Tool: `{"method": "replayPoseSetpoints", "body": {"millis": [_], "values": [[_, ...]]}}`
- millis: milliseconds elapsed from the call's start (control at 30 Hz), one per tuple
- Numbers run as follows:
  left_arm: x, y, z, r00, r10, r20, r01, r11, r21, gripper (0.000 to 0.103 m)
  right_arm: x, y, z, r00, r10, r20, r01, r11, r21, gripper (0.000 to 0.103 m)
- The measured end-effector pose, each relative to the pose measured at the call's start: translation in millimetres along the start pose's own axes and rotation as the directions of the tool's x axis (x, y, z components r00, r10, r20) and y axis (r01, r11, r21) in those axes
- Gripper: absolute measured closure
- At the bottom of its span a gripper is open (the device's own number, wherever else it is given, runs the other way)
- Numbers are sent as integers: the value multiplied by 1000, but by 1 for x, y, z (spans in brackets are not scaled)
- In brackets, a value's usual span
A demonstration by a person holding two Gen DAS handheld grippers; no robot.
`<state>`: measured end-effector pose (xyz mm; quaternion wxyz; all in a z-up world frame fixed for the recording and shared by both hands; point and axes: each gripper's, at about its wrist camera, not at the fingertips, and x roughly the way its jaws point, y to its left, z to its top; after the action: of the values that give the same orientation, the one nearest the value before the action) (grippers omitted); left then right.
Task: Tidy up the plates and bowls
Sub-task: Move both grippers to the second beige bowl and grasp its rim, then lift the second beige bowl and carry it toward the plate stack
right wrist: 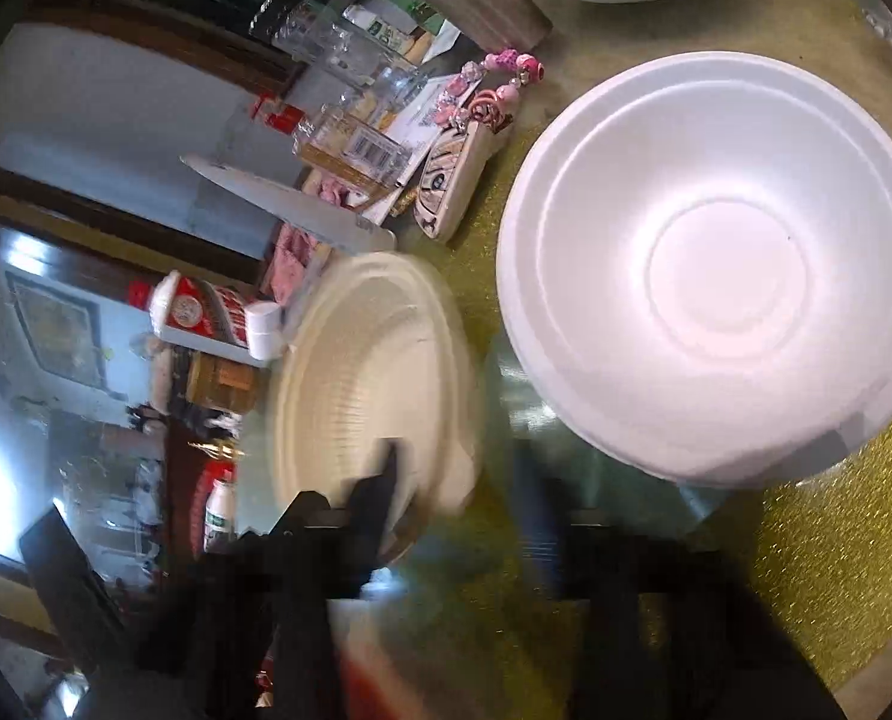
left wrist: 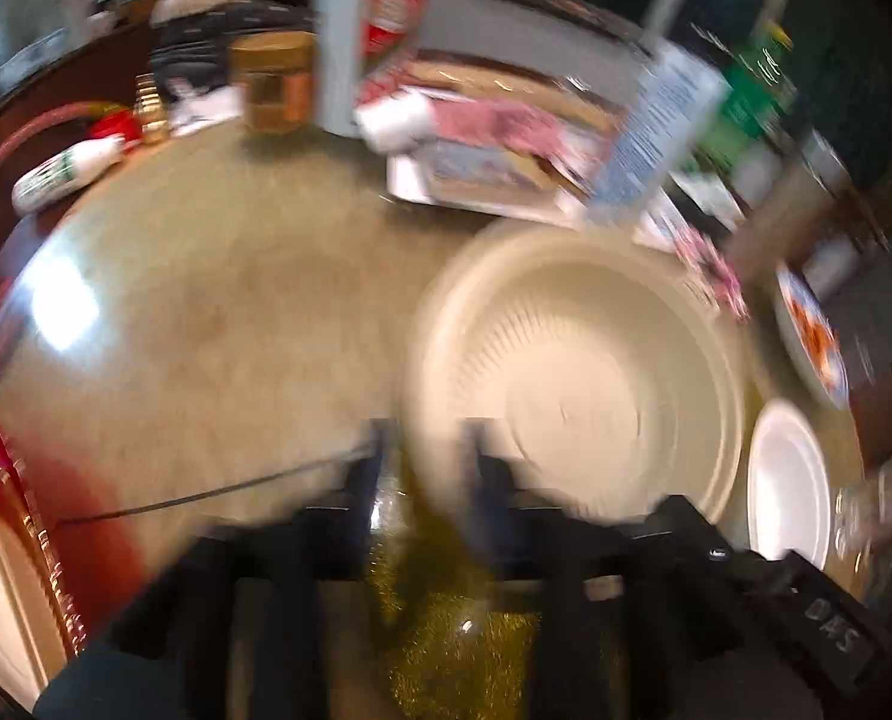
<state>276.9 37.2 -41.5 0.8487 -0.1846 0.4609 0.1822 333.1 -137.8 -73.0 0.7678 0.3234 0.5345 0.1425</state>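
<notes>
On the bench [left wrist: 218, 312]: one cream plate [left wrist: 572, 384] in the left gripper's [left wrist: 425, 450] clenched jaws, one white bowl [right wrist: 716, 270]; right gripper [right wrist: 455, 468] released.

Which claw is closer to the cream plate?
Left. The left claw has its fingers on both sides of the cream plate rim. The right claw is beside the plate, with one finger overlapping its edge.

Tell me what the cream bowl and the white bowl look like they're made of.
Cream bowl: probably moulded paper pulp, matte, with ribbed walls; motion blur leaves it open. White bowl: likely foam or thin plastic, smooth with a soft sheen and stepped rings.
</notes>
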Motion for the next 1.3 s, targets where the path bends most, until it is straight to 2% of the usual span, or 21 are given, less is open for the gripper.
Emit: {"method": "replayPoseSetpoints", "body": {"millis": [33, 133, 267, 467, 667, 1033, 1300], "values": [[-3, 0, -2, 1000, -8, 17, 8, 1000, 6, 90, -3, 1, -2, 1000, -4, 7, 4, 1000, -6, 85], [-6, 6, -8, 999, -37, -15, 37, 999, -2, 90, -15, 0, -14, 1000, -4, 24, 4, 1000, -22, 86], [-27, 9, -25, 999, -41, 1, 41, 998, 39, 89, -33, -4, -36, 999, -13, 35, 14, 999, -41, 86], [-67, 22, -58, 995, -93, 23, 91, 993, 79, 89, -77, -9, -74, 997, -13, 80, 19, 997, -74, 86], [-89, 29, -92, 991, -129, 29, 124, 983, 136, 89, -112, -24, -114, 992, -34, 118, 44, 995, -84, 86], [-110, 46, -152, 986, -155, 63, 140, 970, 200, 88, -137, -53, -176, 986, -63, 156, 76, 994, -84, 85], [-124, 58, -175, 981, -176, 87, 153, 962, 226, 88, -149, -58, -209, 977, -85, 195, 105, 990, -91, 85]]}}
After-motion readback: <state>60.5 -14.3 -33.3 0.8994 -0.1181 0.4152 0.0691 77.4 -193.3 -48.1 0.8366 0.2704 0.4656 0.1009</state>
